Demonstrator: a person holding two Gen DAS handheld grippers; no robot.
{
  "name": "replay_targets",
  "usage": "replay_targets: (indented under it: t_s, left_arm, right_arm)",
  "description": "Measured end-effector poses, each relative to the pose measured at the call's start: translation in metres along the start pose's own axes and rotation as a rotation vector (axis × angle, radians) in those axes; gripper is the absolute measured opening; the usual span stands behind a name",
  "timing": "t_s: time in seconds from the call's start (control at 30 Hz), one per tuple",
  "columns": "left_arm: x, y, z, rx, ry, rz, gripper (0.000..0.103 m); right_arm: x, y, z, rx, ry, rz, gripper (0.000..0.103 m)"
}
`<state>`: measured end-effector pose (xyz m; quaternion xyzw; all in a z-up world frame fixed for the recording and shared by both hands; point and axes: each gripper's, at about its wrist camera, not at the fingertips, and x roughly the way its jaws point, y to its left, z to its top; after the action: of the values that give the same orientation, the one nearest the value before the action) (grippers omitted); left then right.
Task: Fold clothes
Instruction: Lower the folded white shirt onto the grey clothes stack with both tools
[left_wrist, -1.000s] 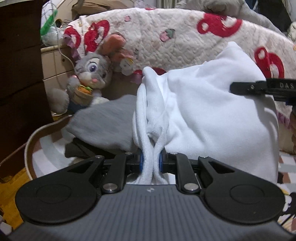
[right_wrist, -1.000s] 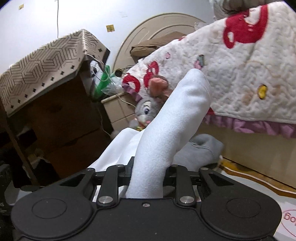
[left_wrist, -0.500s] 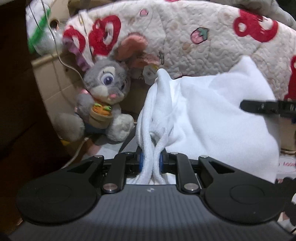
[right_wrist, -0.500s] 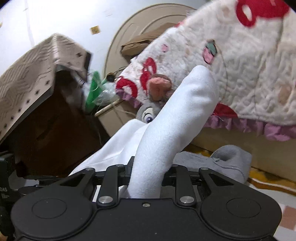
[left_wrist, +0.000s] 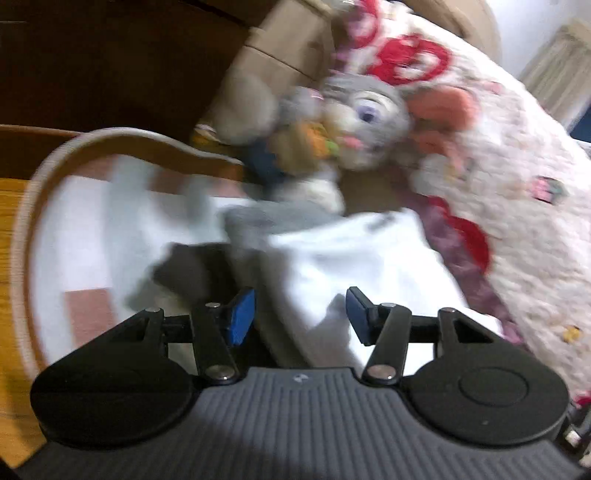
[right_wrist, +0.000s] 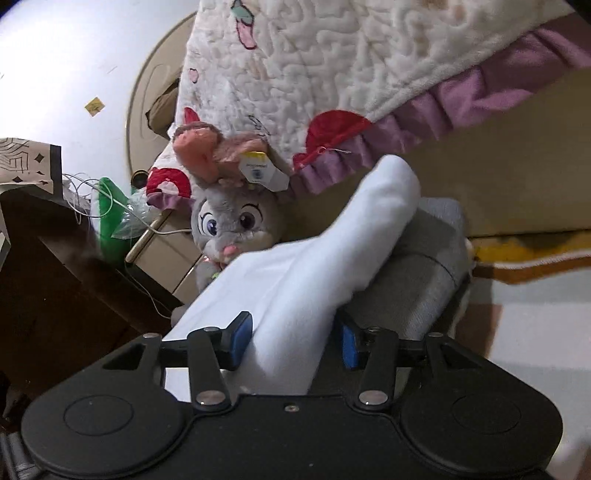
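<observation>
Left gripper: jaws opening, white garment loose between the pads, lying over grey clothing on the rug. Right gripper: jaws opening, same garment between them. Plush rabbit ear tag: print unreadable.

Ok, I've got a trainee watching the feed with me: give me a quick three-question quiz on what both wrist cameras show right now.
1. True or false: the white garment lies between the fingers of the right gripper.
2. Which toy sits beyond the clothes, against the quilted blanket?
A. a teddy bear
B. a grey plush rabbit
C. a doll
3. Fill in: under the white garment, in the right wrist view, lies a folded ____ garment.

Key
1. True; the jaws are opening and the blue pads stand clear of the cloth.
2. B, the grey plush rabbit.
3. Grey: the grey garment.
</observation>
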<state>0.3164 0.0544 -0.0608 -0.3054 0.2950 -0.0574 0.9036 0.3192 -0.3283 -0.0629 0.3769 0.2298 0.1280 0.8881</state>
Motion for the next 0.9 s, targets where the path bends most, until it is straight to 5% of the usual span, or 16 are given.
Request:
replay_targets:
  t_s: [0.13, 0.33, 0.37, 0.4, 0.43, 0.47, 0.5, 0.57, 0.63, 0.7, 0.73, 0.8, 0.87, 0.9]
  left_arm:
    - [0.009, -0.003, -0.004, 0.054, -0.022, -0.046, 0.055]
    - [0.027, 0.012, -0.008, 0.013, -0.056, -0.067, 0.070]
    - [0.027, 0.014, -0.007, -0.002, -0.071, -0.084, 0.063]
    - [0.022, 0.013, -0.007, 0.016, -0.096, -0.105, 0.037]
    - [0.018, 0.010, -0.006, 0.045, -0.118, -0.104, 0.025]
    - [0.014, 0.007, -0.006, 0.074, -0.140, -0.103, 0.017]
    - [0.010, 0.004, -0.005, 0.101, -0.163, -0.102, 0.015]
    - [0.003, 0.003, -0.001, 0.101, -0.212, -0.106, 0.015]
    - [0.004, 0.009, 0.003, 0.064, -0.214, -0.102, 0.015]
    - [0.011, 0.014, 0.002, 0.061, -0.187, -0.091, 0.015]
    - [0.014, 0.015, 0.001, 0.064, -0.175, -0.082, 0.015]
    - [0.019, 0.015, 0.000, 0.079, -0.173, -0.070, 0.015]
    - [0.019, 0.015, 0.001, 0.076, -0.176, -0.075, 0.015]
    - [0.019, 0.015, 0.001, 0.072, -0.175, -0.073, 0.015]
  right_arm:
    - [-0.036, -0.008, -0.026, 0.180, -0.007, 0.172, 0.061]
    - [-0.031, 0.013, -0.063, 0.087, 0.062, 0.212, 0.064]
    - [-0.025, 0.021, -0.066, 0.013, 0.081, 0.206, 0.067]
    - [-0.020, 0.031, -0.069, -0.089, 0.088, 0.187, 0.067]
    - [-0.018, 0.043, -0.071, -0.182, 0.083, 0.158, 0.063]
    - [-0.019, 0.053, -0.070, -0.223, 0.081, 0.185, 0.035]
    - [-0.020, 0.058, -0.066, -0.202, 0.093, 0.260, 0.024]
    - [-0.019, 0.050, -0.058, 0.027, 0.115, 0.430, 0.021]
    - [-0.004, 0.036, -0.059, 0.179, 0.207, 0.444, 0.020]
    - [-0.005, 0.044, -0.065, 0.017, 0.256, 0.221, 0.025]
    - [-0.013, 0.051, -0.069, -0.102, 0.244, 0.185, 0.029]
    - [-0.032, 0.050, -0.066, -0.114, 0.188, 0.222, 0.038]
    - [-0.049, 0.040, -0.054, -0.079, 0.098, 0.274, 0.065]
    - [-0.055, 0.033, -0.047, -0.066, 0.051, 0.301, 0.071]
